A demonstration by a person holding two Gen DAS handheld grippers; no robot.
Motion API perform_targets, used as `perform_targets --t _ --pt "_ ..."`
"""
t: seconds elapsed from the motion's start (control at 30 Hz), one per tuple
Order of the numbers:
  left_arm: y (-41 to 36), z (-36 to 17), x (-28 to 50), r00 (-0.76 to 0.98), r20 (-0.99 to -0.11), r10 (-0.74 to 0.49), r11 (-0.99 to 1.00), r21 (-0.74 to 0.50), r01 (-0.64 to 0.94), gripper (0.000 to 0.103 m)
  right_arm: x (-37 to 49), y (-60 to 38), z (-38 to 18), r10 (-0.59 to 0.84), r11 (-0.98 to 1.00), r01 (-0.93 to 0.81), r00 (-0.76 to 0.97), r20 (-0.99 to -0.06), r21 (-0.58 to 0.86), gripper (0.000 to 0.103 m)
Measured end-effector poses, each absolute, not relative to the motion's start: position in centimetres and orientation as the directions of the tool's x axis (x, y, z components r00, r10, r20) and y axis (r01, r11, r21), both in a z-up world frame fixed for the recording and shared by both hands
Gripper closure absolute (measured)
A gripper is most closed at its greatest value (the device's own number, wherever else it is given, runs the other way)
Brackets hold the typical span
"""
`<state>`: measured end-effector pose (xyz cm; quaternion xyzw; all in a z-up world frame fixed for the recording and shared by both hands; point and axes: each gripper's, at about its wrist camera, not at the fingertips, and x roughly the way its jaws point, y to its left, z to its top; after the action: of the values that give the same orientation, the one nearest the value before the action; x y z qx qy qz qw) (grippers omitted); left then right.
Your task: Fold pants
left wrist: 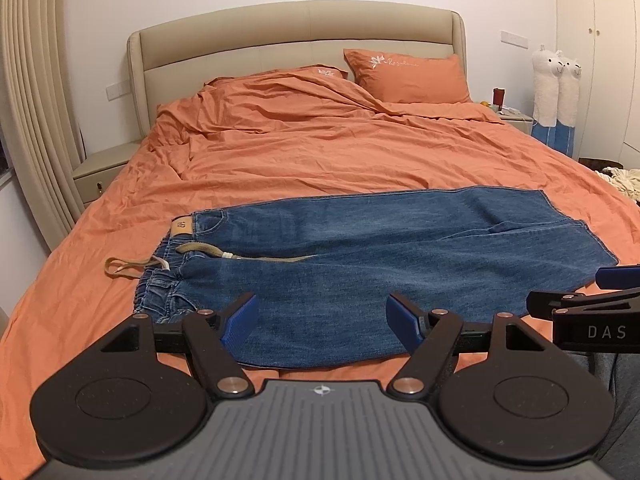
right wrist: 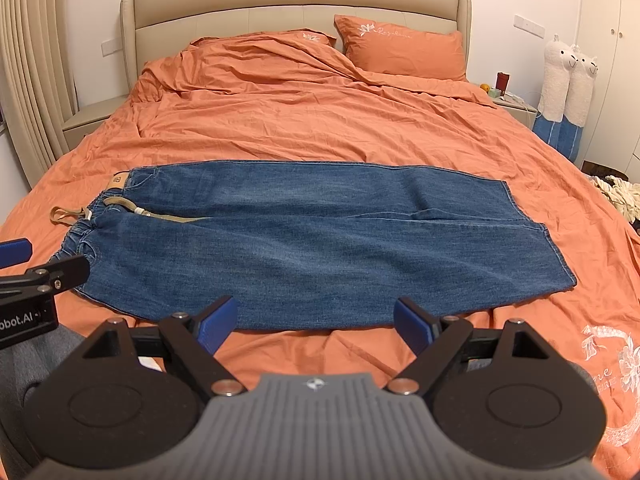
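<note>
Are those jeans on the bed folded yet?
Spread flat. The jeans lie full length across the orange bedspread, both legs side by side, waistband at the left, hems at the right.

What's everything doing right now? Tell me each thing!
Jeans: spread flat across the bed, not folded yet.
Drawstring: loose, trailing off the waistband.
Left gripper: open, fingers empty.
Right gripper: open, fingers empty.
Duvet: wrinkled.
Pillow: propped against the headboard.

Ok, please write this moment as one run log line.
jeans: flat across bed, unfolded | left gripper: open, empty | right gripper: open, empty
</note>
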<state>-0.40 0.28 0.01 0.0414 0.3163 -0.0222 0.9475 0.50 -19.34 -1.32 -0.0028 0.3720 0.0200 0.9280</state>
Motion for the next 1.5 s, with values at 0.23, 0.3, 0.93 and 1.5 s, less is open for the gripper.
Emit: perform_targets --t 0.23,0.3,0.93,1.5 --pt "0.4 -0.1 -0.4 0.798 -0.603 -0.014 0.996 0.064 0.066 0.017 0.5 -19.3 -1.4 0.035 0.999 -0.041 0.722 -0.691 0.008 0.021" --pt "0.4 -0.1 -0.4 0.798 -0.603 -0.016 0.996 0.062 0.067 0.017 0.5 -19.3 -1.4 0.036 0.999 -0.041 0.722 -0.691 0.009 0.021" --pt "1.3 -0.9 -0.4 0.79 -0.612 -0.031 0.995 0.052 0.08 0.019 0.5 -19.0 -2.2 0.029 0.999 -0.038 0.72 -0.693 0.002 0.021" --pt "20.0 -6.2 11.1 0.661 -0.749 -0.032 0.984 -0.141 -0.112 0.032 9.7 -27.2 -9.1 -0.034 0.998 0.063 0.678 -0.734 0.012 0.021"
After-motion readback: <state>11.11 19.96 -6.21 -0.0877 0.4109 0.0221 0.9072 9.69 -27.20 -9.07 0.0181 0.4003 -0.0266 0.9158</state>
